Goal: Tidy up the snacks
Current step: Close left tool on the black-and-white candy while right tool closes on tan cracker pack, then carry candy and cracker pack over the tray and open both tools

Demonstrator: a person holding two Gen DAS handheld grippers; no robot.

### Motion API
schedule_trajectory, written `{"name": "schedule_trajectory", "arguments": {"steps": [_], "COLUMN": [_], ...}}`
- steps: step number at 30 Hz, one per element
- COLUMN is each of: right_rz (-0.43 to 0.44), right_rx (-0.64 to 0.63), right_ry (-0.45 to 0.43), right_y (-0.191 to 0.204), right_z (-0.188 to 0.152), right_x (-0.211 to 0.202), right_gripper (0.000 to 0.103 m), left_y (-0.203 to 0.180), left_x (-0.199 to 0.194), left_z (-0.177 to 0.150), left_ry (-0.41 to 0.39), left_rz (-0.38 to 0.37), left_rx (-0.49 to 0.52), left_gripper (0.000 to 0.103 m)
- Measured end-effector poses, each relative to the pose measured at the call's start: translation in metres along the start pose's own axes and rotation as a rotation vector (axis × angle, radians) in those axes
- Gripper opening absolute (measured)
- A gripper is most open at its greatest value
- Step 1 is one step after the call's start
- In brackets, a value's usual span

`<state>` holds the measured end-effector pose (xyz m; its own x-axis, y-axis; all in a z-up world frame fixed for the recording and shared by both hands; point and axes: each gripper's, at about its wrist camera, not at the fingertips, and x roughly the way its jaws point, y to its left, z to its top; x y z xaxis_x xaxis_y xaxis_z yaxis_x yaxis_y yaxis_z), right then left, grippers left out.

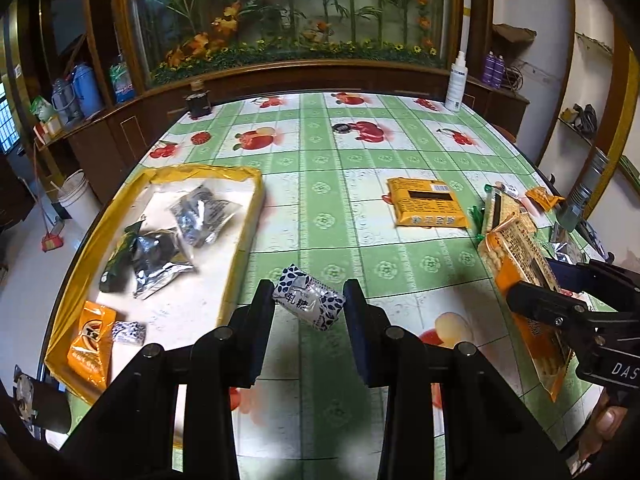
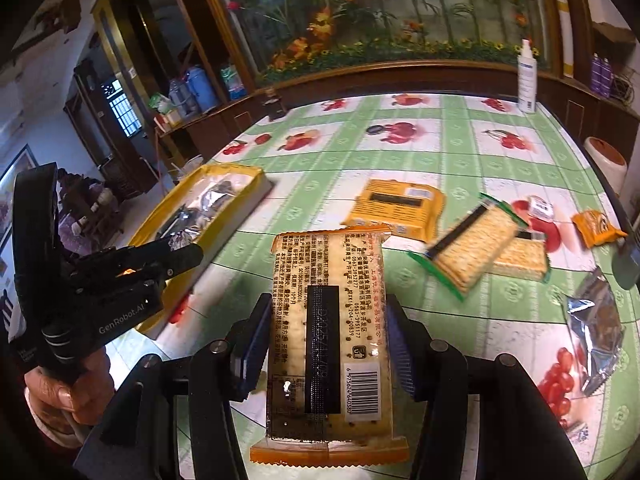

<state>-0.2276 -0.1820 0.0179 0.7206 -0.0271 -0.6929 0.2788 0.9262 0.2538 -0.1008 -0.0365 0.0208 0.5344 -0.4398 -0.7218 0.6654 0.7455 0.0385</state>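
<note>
My left gripper (image 1: 310, 296) is shut on a small white candy with a blue leaf pattern (image 1: 308, 306), held above the green tablecloth just right of the yellow-rimmed tray (image 1: 252, 216). The tray holds two silver packets (image 1: 160, 256), a green packet (image 1: 118, 258), an orange packet (image 1: 90, 344) and another small candy (image 1: 128, 332). My right gripper (image 2: 326, 332) is shut on a long cracker pack with orange ends (image 2: 328, 312), lifted off the table. In the left wrist view the right gripper (image 1: 554, 280) is at the right edge with that pack (image 1: 516, 248).
Loose on the cloth lie an orange pack (image 2: 396, 208), two green-edged cracker packs (image 2: 472, 248), a small orange packet (image 2: 596, 226) and a silver packet (image 2: 596, 332). A white spray bottle (image 2: 526, 80) and a dark jar (image 1: 198, 102) stand at the far edge.
</note>
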Motion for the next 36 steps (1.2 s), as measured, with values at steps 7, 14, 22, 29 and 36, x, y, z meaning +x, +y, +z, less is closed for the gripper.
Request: {"name": "schedule_trajectory", "arguments": {"steps": [7, 14, 22, 29, 36], "right_rz": [0.04, 0.099, 0.166, 0.213, 0.254], "right_rx": [-0.046, -0.062, -0.101, -0.128, -0.146], "right_ry": [0.002, 0.011, 0.025, 0.045, 0.056], "right_y": [0.033, 0.059, 0.096, 0.123, 0.149], "right_z": [0.012, 0.024, 0.039, 0.047, 0.05], "right_x": [0.011, 0.027, 0.05, 0.071, 0.091], "right_gripper": [0.055, 0.055, 0.055, 0.055, 0.054], "left_y": [0.026, 0.054, 0.084, 0.11, 0.133], "left_x": [-0.003, -0.007, -0.005, 0.0, 0.008], "left_z": [-0.003, -0.004, -0.008, -0.013, -0.019], "left_ry": [-0.003, -0.015, -0.014, 0.001, 0.02], "left_rz": [0.019, 0.061, 0.112, 0.144, 0.166], "left_rx": [-0.036, -0.082, -0.13, -0.174, -0.219], "left_gripper": [0.033, 0.033, 0.033, 0.033, 0.033]}}
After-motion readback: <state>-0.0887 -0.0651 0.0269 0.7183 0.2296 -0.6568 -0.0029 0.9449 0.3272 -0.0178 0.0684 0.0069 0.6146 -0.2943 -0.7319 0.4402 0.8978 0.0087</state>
